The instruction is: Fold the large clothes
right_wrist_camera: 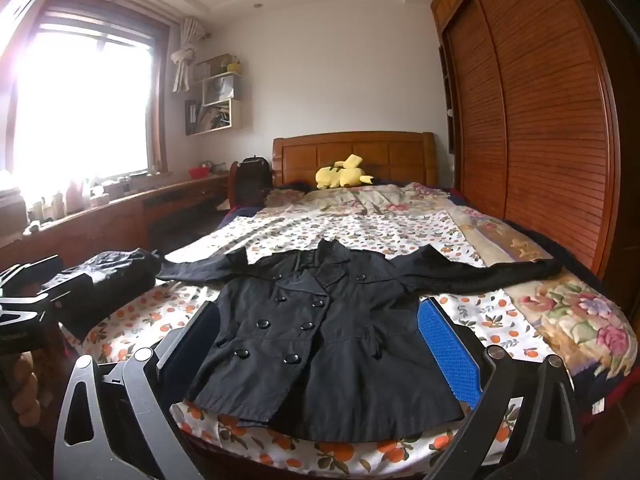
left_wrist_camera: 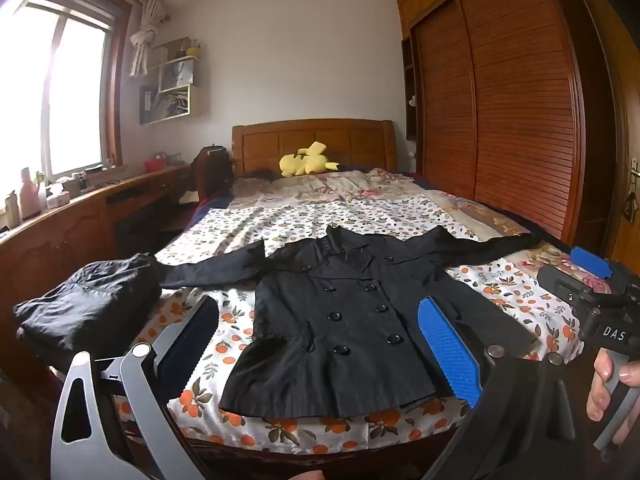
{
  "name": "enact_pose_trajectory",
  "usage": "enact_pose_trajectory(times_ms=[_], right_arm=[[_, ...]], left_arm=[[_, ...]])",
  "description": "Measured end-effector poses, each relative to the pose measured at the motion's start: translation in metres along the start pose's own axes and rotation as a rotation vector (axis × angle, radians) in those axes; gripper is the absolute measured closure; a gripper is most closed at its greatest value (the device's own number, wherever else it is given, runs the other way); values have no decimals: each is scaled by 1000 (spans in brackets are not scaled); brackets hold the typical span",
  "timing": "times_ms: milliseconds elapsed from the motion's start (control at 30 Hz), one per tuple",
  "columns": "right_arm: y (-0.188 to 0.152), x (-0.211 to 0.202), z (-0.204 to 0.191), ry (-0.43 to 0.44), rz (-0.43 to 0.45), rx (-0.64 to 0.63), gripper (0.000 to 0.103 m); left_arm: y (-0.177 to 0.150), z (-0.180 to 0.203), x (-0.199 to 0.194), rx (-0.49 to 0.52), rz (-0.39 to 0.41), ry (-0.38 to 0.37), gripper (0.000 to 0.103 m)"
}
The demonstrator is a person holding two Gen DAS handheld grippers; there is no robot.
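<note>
A black double-breasted coat (left_wrist_camera: pixel 336 320) lies flat and face up on the bed (left_wrist_camera: pixel 504 292), buttoned, with both sleeves spread out to the sides and its hem toward the near edge of the mattress. The left gripper (left_wrist_camera: pixel 320 344) hovers above that near edge with its jaws spread wide and nothing between them; the coat's body sits straight ahead of it, framed between its two fingers, and no pad touches the cloth. Just beyond its left finger, at the end of the coat's sleeve, rests a folded dark garment (left_wrist_camera: pixel 88 304). Off to its right the other tool is visible, with a hand (left_wrist_camera: pixel 612 384) wrapped around its grey handle. The right gripper (right_wrist_camera: pixel 320 340) is likewise wide open and empty, held over the foot of the bed with the coat directly in front of it and below its fingertips, the skirt of the coat filling the gap between the fingers. Far ahead of both claws, against the wooden headboard (right_wrist_camera: pixel 352 152), sits a yellow plush toy (right_wrist_camera: pixel 342 178). A slatted wooden wardrobe (right_wrist_camera: pixel 540 120) stands to the right of them.
</note>
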State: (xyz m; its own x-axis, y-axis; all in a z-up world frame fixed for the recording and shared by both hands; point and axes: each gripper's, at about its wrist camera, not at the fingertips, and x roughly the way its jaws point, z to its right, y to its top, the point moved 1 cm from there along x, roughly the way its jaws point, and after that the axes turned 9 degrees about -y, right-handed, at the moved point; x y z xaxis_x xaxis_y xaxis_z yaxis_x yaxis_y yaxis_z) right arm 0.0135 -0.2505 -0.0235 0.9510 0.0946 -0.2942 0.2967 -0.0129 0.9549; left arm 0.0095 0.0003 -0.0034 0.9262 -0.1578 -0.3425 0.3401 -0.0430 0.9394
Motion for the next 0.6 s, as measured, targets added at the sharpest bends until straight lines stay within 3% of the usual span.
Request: enact_pose_trajectory(times_ms=[600], right_arm=[[0, -3, 0, 1, 14, 1, 7]], left_arm=[[9, 2, -5, 10, 8, 11, 2]])
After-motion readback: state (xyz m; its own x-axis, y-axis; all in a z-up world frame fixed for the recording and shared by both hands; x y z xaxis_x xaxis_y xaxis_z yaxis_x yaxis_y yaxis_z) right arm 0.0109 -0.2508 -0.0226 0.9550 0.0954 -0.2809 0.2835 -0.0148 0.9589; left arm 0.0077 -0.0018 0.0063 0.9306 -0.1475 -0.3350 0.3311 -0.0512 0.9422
